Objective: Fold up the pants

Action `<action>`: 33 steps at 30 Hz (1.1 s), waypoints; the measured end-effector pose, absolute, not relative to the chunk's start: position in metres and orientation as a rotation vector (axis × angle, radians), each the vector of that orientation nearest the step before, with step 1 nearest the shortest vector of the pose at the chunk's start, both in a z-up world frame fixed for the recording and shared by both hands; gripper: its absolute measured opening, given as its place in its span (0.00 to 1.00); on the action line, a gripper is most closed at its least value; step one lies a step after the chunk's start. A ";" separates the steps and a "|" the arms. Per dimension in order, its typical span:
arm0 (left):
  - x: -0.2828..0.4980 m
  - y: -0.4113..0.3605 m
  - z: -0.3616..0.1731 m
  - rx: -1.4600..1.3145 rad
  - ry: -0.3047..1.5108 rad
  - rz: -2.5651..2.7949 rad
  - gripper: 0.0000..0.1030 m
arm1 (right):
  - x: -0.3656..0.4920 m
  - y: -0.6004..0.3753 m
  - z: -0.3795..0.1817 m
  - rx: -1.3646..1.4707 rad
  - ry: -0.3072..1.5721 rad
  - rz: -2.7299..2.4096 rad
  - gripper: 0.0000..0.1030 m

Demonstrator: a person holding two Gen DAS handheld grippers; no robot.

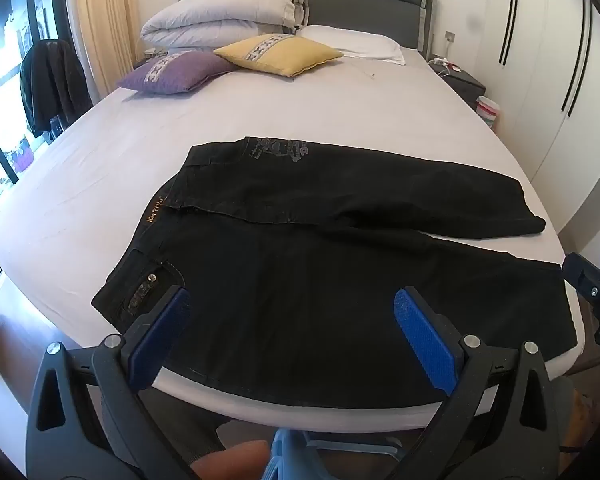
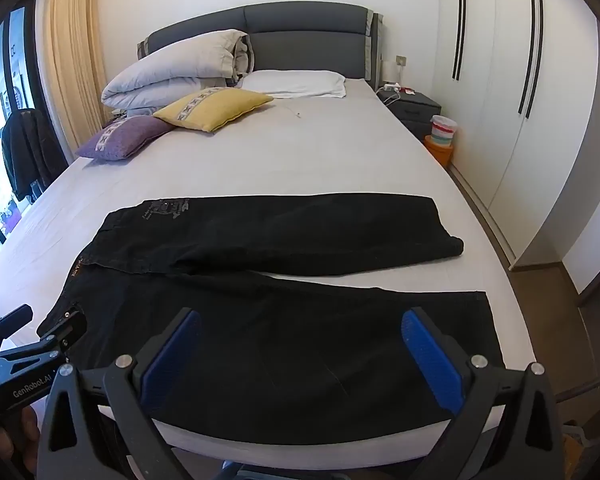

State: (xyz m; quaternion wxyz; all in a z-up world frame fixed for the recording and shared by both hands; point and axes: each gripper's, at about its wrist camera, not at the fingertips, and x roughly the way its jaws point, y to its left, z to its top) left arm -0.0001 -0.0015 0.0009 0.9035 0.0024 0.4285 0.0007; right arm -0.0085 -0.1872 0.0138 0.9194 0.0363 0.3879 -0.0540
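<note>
Black pants [image 1: 300,248] lie spread flat across the foot of the bed, waistband to the left and both legs running right, slightly apart. They also show in the right wrist view [image 2: 260,280]. My left gripper [image 1: 292,312] is open and empty, held above the near leg close to the waistband pocket. My right gripper [image 2: 300,332] is open and empty, held above the near leg toward its hem. The left gripper's body [image 2: 40,344] shows at the left edge of the right wrist view, and the right one [image 1: 596,292] at the right edge of the left wrist view.
The bed [image 2: 280,160] has a grey sheet, a folded duvet [image 2: 180,72], a white pillow [image 2: 300,82], and yellow [image 2: 216,108] and purple [image 2: 128,138] cushions at its head. A nightstand [image 2: 412,106] and a bin [image 2: 442,128] stand at the right, beside white wardrobes [image 2: 520,100].
</note>
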 end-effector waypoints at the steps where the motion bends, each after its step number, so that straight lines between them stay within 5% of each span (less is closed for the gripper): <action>1: 0.001 -0.001 0.000 -0.011 0.898 -0.001 1.00 | -0.008 -0.187 0.013 0.073 0.802 -0.112 1.00; 33: 0.003 0.003 -0.005 0.001 0.896 0.012 1.00 | -0.009 -0.189 0.002 0.076 0.832 -0.120 1.00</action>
